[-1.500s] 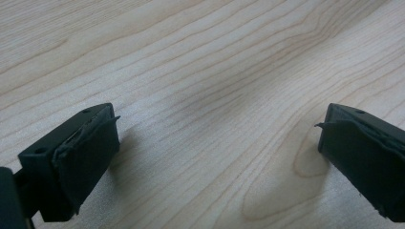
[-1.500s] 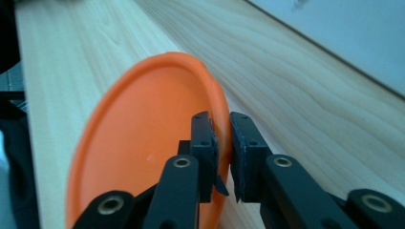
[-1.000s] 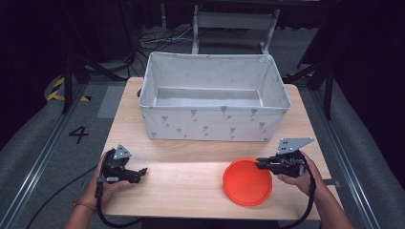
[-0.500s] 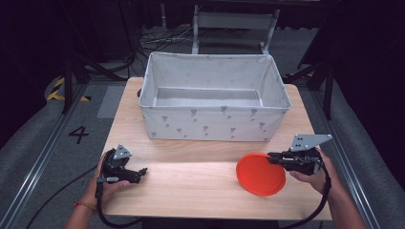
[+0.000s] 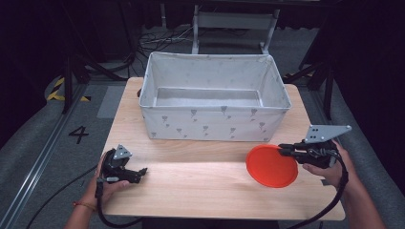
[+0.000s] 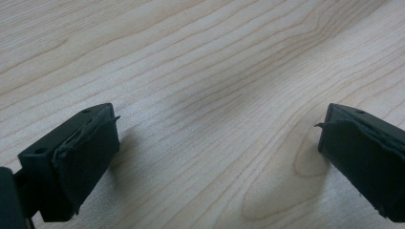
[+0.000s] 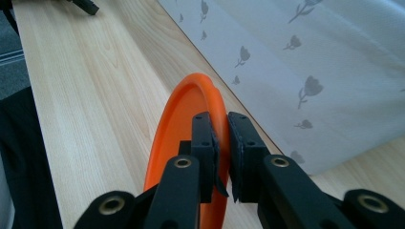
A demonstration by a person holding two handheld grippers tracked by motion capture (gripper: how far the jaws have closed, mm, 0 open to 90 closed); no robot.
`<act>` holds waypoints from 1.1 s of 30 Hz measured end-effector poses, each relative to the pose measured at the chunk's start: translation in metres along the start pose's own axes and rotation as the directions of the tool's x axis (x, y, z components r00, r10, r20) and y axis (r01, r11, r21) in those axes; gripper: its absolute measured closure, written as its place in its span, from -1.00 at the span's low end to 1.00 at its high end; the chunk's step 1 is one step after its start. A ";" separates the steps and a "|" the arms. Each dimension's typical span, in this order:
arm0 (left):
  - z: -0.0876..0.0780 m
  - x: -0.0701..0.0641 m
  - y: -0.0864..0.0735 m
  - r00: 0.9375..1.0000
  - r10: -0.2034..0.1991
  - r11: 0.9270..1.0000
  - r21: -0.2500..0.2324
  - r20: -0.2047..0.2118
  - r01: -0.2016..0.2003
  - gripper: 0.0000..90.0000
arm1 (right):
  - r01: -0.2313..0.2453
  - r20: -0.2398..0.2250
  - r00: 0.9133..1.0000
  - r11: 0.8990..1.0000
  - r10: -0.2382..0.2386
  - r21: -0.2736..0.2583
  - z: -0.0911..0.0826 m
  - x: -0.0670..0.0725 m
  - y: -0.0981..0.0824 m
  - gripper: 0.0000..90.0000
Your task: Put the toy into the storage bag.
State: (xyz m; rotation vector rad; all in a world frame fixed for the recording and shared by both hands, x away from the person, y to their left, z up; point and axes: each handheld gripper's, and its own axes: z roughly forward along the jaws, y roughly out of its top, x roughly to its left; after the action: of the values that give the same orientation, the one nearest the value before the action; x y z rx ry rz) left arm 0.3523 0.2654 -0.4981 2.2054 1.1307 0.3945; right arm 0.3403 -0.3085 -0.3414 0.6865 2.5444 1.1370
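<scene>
Gripping the rim of an orange plate [image 5: 271, 165], the right gripper [image 5: 284, 149] is clenched on that plate's near right edge, with a person's right hand [image 5: 328, 164] wrapped around the gripper body. In the right gripper view the two black jaws stand close together with the thin orange rim pinched between their pads, and the plate [image 7: 184, 143] extends away from the gripper, tilted up on edge in that view. From the high view the plate hangs out to the left of the right gripper, over the light wooden surface [image 5: 200, 191], and whether its far edge touches the wood cannot be told. Just beyond the right gripper and the plate stands a large white fabric bin [image 5: 215, 125] printed with small grey flowers; its front wall runs beside the plate without touching it, and in the right gripper view that wall [image 7: 305, 71] rises to the right of the jaws. The left gripper [image 5: 139, 172] rests low on the surface at the near left, well apart from the plate and the bin, held in the person's left hand [image 5: 102, 183]. Its jaws are released: in the left gripper view they stand far apart, with bare wood grain [image 6: 215, 109] between them and nothing held.
</scene>
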 end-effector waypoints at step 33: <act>0.000 0.000 0.000 1.000 -0.001 1.000 0.001 0.000 0.001 -0.99 | 0.060 0.178 0.983 0.994 -0.043 -0.093 -0.091 -0.022 0.078 0.83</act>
State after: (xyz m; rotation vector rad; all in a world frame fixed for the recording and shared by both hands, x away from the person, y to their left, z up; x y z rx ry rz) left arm 0.3520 0.2654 -0.4981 2.2051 1.1325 0.3933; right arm 0.3448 -0.3319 -0.2220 0.6616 2.3292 1.1235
